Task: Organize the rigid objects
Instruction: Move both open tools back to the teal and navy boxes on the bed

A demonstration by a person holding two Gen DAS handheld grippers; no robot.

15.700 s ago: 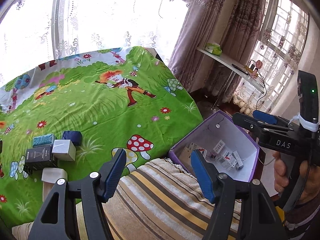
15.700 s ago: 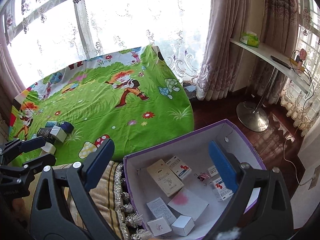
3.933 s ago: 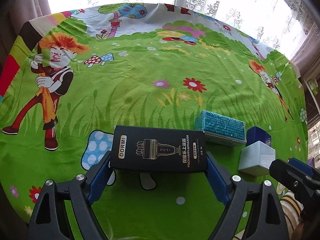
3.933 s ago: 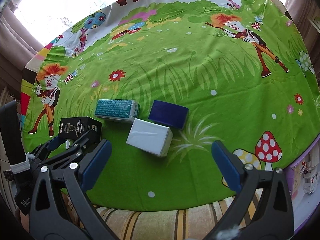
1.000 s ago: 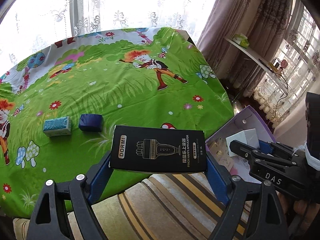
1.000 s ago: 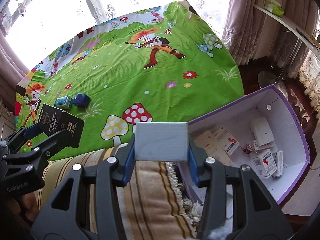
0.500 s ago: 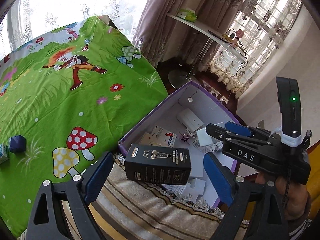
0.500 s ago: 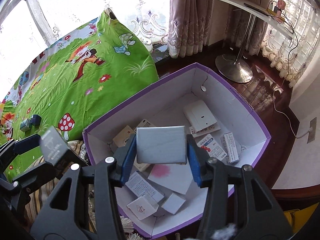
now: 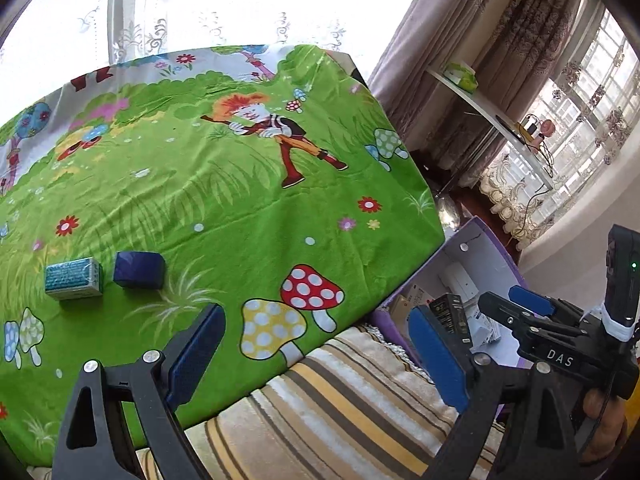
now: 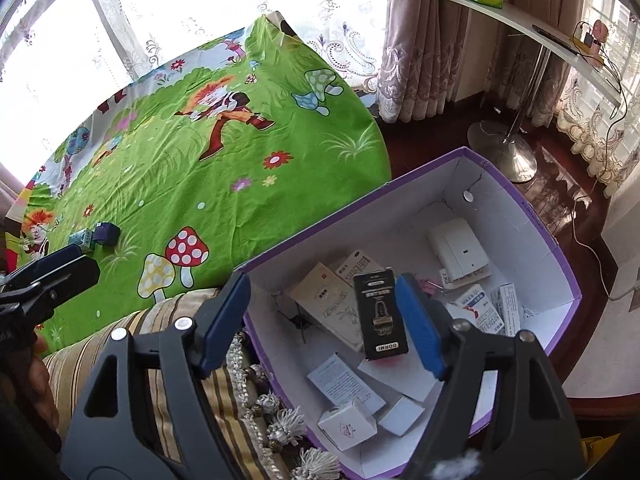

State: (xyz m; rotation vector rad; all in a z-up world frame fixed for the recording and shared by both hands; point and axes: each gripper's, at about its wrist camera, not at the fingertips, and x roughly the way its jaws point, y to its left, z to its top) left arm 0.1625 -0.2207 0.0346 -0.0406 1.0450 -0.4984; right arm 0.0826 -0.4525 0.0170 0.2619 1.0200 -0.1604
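A purple box (image 10: 556, 264) with a white inside holds several small cartons. The black DORMI box (image 10: 380, 316) lies in it, also seen in the left wrist view (image 9: 450, 312). A teal box (image 9: 74, 278) and a dark blue box (image 9: 138, 269) rest on the green cartoon cloth (image 9: 224, 200); both show small in the right wrist view, teal (image 10: 82, 238) and blue (image 10: 106, 233). My left gripper (image 9: 316, 348) is open and empty over the cloth's near edge. My right gripper (image 10: 324, 320) is open and empty above the purple box.
A striped blanket (image 9: 340, 392) with tassels lies between the cloth and the purple box (image 9: 476, 240). A white shelf (image 10: 532, 24) on a metal stand (image 10: 504, 152), curtains and a cable on the floor stand behind the box.
Both grippers have opened. The black DORMI box and the pale box have dropped into the purple box. The left gripper has swung back toward the green cloth.
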